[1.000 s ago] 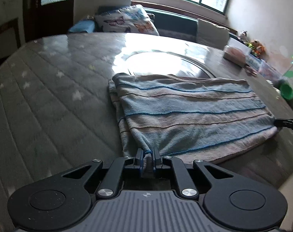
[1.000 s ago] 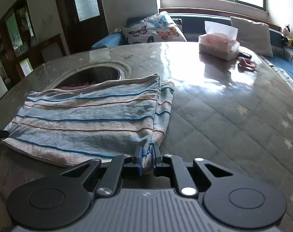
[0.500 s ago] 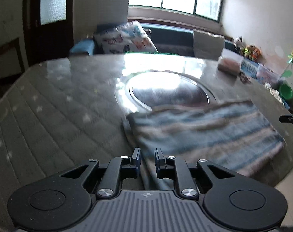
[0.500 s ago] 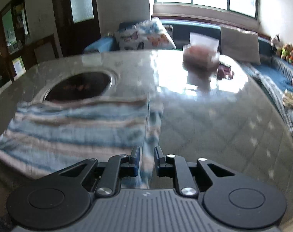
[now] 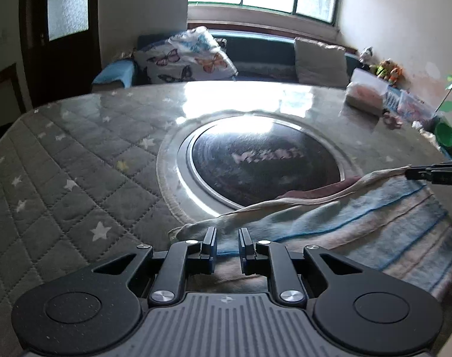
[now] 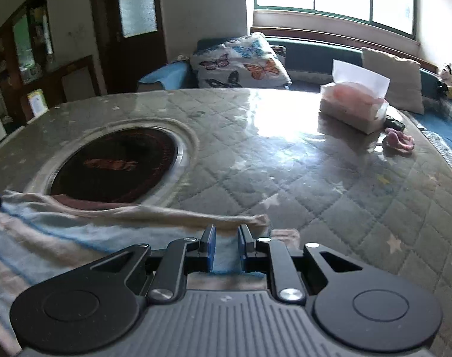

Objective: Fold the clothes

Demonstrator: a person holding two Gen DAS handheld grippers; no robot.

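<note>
A blue, pink and beige striped cloth (image 5: 360,223) lies folded on the near part of the table, its far edge over the rim of the round dark insert (image 5: 264,163). My left gripper (image 5: 227,244) stands open just above the cloth's left end, with only fabric showing beneath the gap. In the right wrist view the same cloth (image 6: 62,238) spreads to the left, and my right gripper (image 6: 226,244) is open over its right end. The right gripper's tip (image 5: 428,174) shows at the cloth's far right corner.
The table wears a grey quilted cover with stars (image 5: 77,178) under a glossy sheet. A tissue box (image 6: 354,107) and a small pink item (image 6: 398,142) sit at the far right. A green bowl (image 5: 446,134) stands past the table edge, and a sofa with a butterfly pillow (image 5: 193,56) lies behind.
Both grippers were shut on the cloth's near corners a second ago; they have opened and let go. The views have tilted up, and the cloth sits lower in frame.
</note>
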